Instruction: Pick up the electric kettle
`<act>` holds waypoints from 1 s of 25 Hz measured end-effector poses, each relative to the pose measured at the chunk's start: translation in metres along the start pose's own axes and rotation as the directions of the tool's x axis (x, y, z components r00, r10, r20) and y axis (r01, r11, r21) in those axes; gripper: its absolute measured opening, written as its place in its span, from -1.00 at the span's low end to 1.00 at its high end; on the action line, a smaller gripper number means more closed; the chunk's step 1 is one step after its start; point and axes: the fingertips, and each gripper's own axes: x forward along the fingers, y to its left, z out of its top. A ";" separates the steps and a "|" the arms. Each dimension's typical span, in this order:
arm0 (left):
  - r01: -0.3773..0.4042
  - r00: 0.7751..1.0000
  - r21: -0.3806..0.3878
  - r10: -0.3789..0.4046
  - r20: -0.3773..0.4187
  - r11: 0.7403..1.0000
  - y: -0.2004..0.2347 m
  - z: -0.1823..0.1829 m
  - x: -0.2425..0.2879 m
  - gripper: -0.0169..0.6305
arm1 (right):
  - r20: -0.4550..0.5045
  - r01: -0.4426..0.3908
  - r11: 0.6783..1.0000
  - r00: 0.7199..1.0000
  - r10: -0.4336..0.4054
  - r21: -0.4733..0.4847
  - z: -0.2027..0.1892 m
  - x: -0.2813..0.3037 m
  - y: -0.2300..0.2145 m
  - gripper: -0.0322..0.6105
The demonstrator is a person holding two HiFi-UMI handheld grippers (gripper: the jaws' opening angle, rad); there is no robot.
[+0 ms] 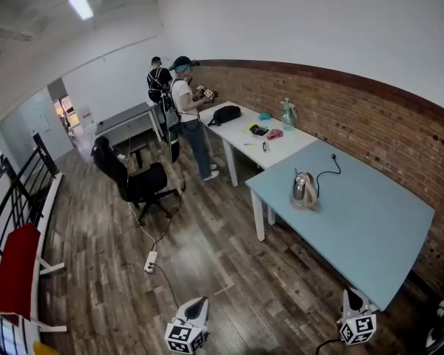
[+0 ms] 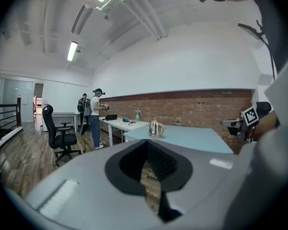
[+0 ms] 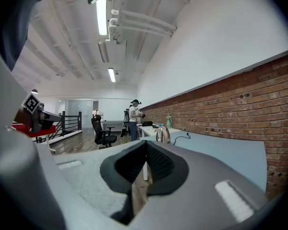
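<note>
A steel electric kettle (image 1: 303,189) stands on its base near the left edge of a light blue table (image 1: 370,220), with a black cord trailing off behind it. It shows far off in the left gripper view as the kettle (image 2: 155,127) and in the right gripper view as the kettle (image 3: 162,134). My left gripper (image 1: 194,305) hangs over the wooden floor, well short of the table, jaws shut and empty (image 2: 146,150). My right gripper (image 1: 353,299) is near the table's front corner, also shut with nothing in it (image 3: 145,150).
Beyond the blue table, a white table (image 1: 237,140) carries a black bag (image 1: 226,114), a spray bottle (image 1: 288,114) and small items. Two people (image 1: 185,109) stand beside it. On the floor are a black office chair (image 1: 133,177) and a power strip (image 1: 151,261). A brick wall (image 1: 399,132) runs along the right.
</note>
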 end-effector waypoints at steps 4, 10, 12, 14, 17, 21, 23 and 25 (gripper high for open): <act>-0.008 1.000 0.004 0.008 0.003 1.000 -0.011 -0.002 -0.002 -0.94 | 0.004 -0.049 0.999 0.999 0.049 0.005 0.000 0.003 -0.004 -0.89; -0.023 1.000 -0.003 0.023 -0.007 1.000 -0.015 0.002 0.004 -0.94 | 0.033 -0.097 0.995 0.995 0.096 0.021 0.004 0.012 -0.004 -0.89; -0.014 1.000 -0.001 0.014 -0.006 1.000 -0.013 0.000 0.010 -0.94 | 0.038 -0.108 0.994 0.994 0.106 0.033 0.002 0.016 -0.005 -0.89; 0.001 1.000 -0.007 -0.001 0.006 1.000 -0.011 0.005 0.020 -0.94 | 0.031 -0.095 0.994 0.995 0.094 0.051 -0.003 0.019 -0.010 -0.89; 0.025 1.000 -0.006 -0.025 0.007 1.000 -0.008 0.008 0.036 -0.94 | -0.009 -0.067 0.997 0.998 0.068 0.045 -0.009 0.024 -0.015 -0.89; 0.051 0.999 -0.050 -0.051 -0.004 0.997 0.006 0.008 0.062 -0.94 | -0.035 -0.039 0.998 0.999 0.040 0.047 -0.009 0.040 -0.018 -0.89; 0.064 0.998 -0.059 -0.065 -0.011 0.996 0.017 0.008 0.077 -0.94 | -0.039 -0.019 0.998 0.999 0.021 0.052 -0.008 0.053 -0.019 -0.89; 0.074 0.997 -0.064 -0.075 -0.017 0.995 0.031 0.009 0.092 -0.94 | -0.048 -0.004 0.999 0.999 0.007 0.051 -0.008 0.065 -0.015 -0.89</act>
